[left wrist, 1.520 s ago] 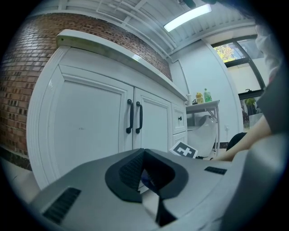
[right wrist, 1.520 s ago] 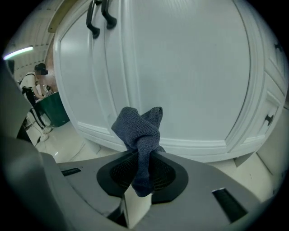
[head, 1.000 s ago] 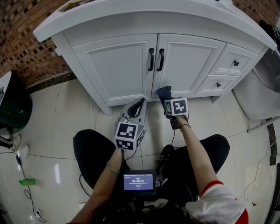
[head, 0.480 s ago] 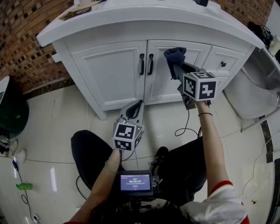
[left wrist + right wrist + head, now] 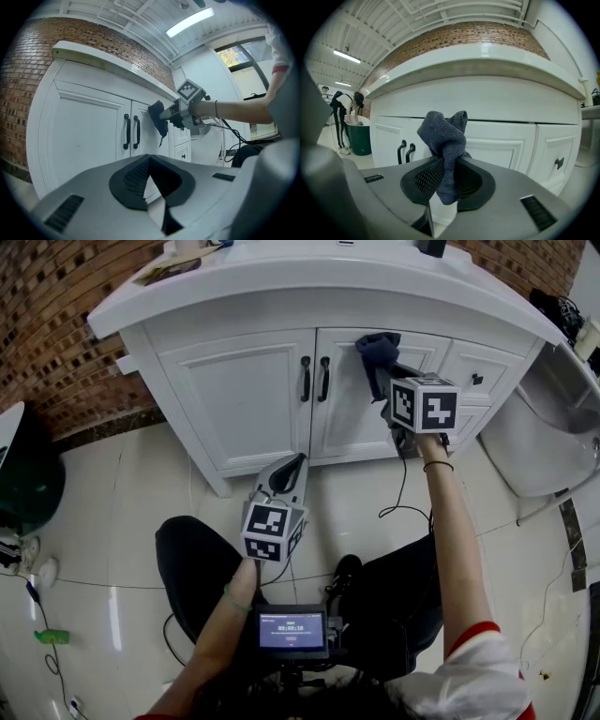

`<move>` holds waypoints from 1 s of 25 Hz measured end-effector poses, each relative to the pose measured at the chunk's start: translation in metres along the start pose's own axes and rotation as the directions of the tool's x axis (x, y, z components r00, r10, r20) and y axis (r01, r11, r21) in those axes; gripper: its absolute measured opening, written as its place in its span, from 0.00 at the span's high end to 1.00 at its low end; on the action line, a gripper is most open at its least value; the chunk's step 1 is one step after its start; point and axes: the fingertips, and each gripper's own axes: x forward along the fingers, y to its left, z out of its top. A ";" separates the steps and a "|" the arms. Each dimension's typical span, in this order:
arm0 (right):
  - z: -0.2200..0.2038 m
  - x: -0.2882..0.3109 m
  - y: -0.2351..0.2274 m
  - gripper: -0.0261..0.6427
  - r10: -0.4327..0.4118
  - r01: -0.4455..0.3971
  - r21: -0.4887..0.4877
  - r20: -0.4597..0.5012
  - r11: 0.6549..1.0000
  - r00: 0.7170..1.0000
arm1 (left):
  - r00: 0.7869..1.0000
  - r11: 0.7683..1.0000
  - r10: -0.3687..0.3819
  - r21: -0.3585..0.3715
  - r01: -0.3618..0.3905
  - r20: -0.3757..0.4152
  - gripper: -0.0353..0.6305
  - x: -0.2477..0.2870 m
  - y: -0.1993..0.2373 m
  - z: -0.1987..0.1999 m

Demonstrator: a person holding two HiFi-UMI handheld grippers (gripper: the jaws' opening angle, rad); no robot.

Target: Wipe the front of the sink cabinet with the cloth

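A white sink cabinet with two doors and black handles stands ahead of me. My right gripper is shut on a dark blue cloth and holds it up against the top of the right door. In the right gripper view the cloth bunches up between the jaws in front of the cabinet. My left gripper hangs low near the cabinet's base, shut with nothing in it. From the left gripper view I see the cloth and the right gripper beside the handles.
Small drawers with black knobs sit right of the doors. A white toilet stands at the far right. A brick wall runs along the left, with a dark green bin and cables on the glossy tiled floor.
My right gripper rose with the cloth from the cabinet's base to the top of the right door over the last second. The left gripper stayed where it was.
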 end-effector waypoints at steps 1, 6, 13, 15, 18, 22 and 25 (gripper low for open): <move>-0.009 0.003 -0.002 0.86 -0.004 0.004 0.008 -0.019 1.000 1.000 | 1.000 1.000 0.000 0.001 0.000 -0.003 0.92 0.000 0.001 -0.001; -0.054 0.017 -0.011 0.86 -0.023 0.025 0.018 -0.111 1.000 0.994 | 1.000 1.000 0.005 -0.003 -0.005 -0.021 0.92 0.001 0.006 -0.010; -0.132 0.037 -0.006 0.86 -0.018 0.023 0.020 -0.240 1.000 0.971 | 0.999 1.000 -0.002 -0.013 0.002 -0.038 0.92 0.006 0.004 -0.018; -0.163 0.047 -0.001 0.86 -0.014 0.021 0.019 -0.288 1.000 0.957 | 0.999 1.000 -0.002 -0.017 0.001 -0.042 0.92 0.008 0.004 -0.020; -0.208 0.058 0.005 0.86 -0.010 0.025 0.037 -0.362 0.999 0.932 | 0.999 1.000 -0.005 -0.019 0.004 -0.044 0.92 0.008 0.005 -0.022; -0.255 0.069 0.014 0.86 -0.011 0.040 0.058 -0.431 0.998 0.903 | 0.999 1.000 -0.006 -0.020 0.005 -0.054 0.92 0.004 0.011 -0.030; -0.287 0.077 0.018 0.86 -0.017 0.049 0.055 -0.482 0.997 0.876 | 0.998 0.999 0.006 -0.039 -0.009 -0.067 0.92 0.003 0.019 -0.039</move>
